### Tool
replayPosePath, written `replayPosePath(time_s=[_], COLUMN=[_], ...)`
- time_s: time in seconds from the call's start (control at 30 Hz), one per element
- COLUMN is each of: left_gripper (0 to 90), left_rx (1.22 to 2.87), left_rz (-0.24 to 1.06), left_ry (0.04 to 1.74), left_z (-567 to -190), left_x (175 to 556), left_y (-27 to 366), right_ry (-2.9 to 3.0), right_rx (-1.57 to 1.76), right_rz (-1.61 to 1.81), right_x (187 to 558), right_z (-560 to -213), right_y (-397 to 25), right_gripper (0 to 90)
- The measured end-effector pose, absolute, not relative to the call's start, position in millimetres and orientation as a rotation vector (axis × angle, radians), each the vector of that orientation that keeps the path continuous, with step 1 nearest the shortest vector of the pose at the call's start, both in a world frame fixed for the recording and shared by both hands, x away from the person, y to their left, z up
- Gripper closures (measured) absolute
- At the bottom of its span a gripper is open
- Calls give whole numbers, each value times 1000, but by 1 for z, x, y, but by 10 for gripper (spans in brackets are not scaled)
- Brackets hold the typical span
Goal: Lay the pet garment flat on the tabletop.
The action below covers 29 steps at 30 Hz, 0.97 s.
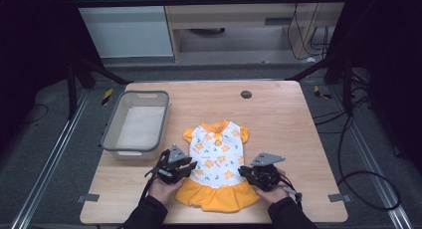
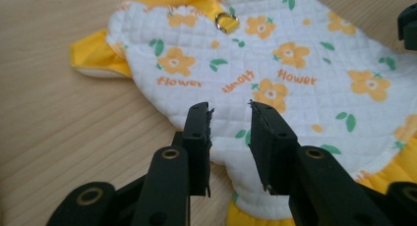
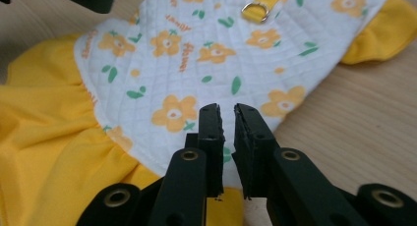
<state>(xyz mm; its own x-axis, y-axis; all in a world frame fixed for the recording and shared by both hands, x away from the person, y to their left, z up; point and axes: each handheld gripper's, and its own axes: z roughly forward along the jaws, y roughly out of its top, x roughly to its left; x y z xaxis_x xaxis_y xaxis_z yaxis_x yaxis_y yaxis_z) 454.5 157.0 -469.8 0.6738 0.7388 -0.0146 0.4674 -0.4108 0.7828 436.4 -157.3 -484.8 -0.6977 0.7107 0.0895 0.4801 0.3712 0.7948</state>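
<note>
A small dress [image 1: 217, 157] lies flat on the wooden table, with a white quilted top printed with orange flowers, a yellow collar and sleeves, and a yellow skirt toward the person. My left gripper [image 1: 193, 165] sits at the dress's left edge near the waist. Its jaws stand open just above the white quilted hem [image 2: 231, 137], which shows through the gap. My right gripper [image 1: 243, 172] is at the right edge of the waist. Its jaws are only a narrow slit apart over the white cloth [image 3: 162, 88], and nothing shows between them. A metal ring [image 2: 226, 22] sits near the collar.
A grey plastic basket [image 1: 110, 130] stands on the table's left side, behind my left gripper. A dark round cable hole [image 1: 246, 94] is near the far edge. Bare wood [image 1: 293, 134] lies right of the dress. Cables trail on the floor at the right.
</note>
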Motion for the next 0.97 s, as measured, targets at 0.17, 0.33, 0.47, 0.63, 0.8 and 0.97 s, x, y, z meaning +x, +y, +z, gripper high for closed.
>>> replayPosePath(time_s=[0.17, 0.33, 0.47, 0.63, 0.8, 0.97], left_gripper=[646, 570, 509, 411, 360, 338], left_rx=[2038, 2030, 2030, 2029, 2029, 2041], left_rz=[448, 468, 471, 493, 517, 522], left_ry=[927, 932, 927, 926, 942, 984], left_z=[-456, -454, -454, -455, -458, -463], left_x=[445, 437, 430, 416, 405, 401], left_y=[174, 186, 195, 213, 233, 249], right_ry=[2296, 2227, 2177, 2111, 2087, 2058], right_rx=[1083, 1137, 1180, 1222, 1259, 1297], right_rz=[1261, 1267, 1256, 1214, 1171, 1150], right_x=[434, 434, 434, 436, 440, 442], right_z=[-477, -472, -471, -473, -477, -480], right_y=[-172, -190, -204, -219, -229, -238], right_gripper=[772, 707, 626, 508, 430, 367])
